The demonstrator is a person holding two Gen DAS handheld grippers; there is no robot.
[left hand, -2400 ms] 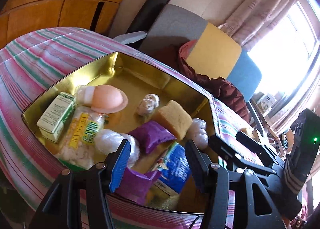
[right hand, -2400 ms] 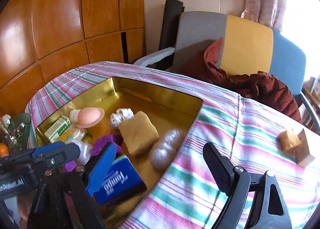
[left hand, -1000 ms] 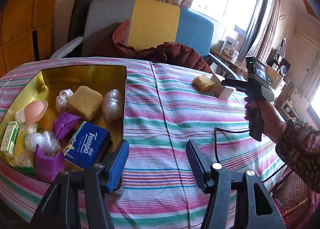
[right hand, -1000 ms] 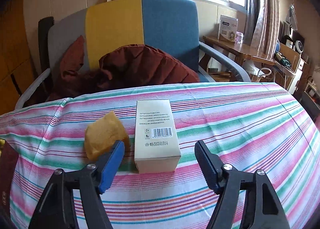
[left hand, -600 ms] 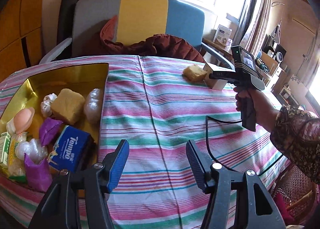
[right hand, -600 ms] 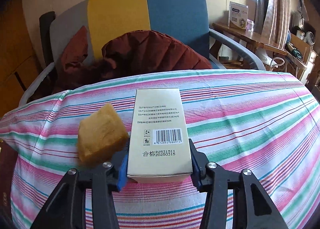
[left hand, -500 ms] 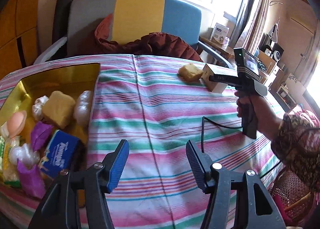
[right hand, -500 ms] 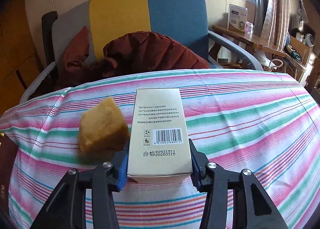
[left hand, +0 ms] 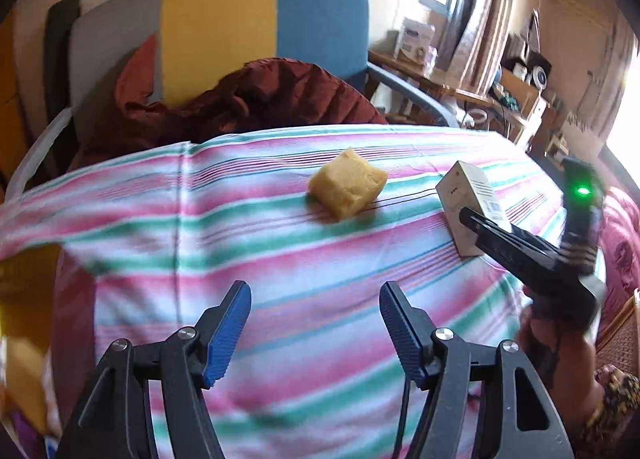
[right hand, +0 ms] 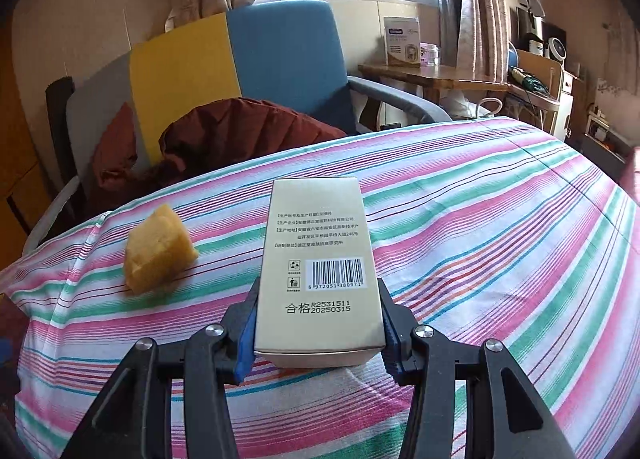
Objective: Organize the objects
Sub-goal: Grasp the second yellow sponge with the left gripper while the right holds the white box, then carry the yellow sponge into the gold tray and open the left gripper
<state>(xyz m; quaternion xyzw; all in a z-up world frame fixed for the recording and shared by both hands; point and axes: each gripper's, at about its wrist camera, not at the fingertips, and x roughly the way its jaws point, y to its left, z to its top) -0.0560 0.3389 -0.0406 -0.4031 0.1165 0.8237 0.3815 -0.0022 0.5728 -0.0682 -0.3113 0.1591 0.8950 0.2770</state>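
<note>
Sponge (left hand: 347, 188): yellow block lying on the striped tablecloth (left hand: 280, 259), left of the carton and apart from it.
Carton (right hand: 320, 271): beige barcode box, clamped at its near end; a second ago it lay free between spread jaws.
Left gripper (left hand: 315, 333): jaws opening, nothing between them; the gold tin has slid out to the left edge.
Right gripper (right hand: 318, 325): both pads pressed against the carton's sides, gripping it.
</note>
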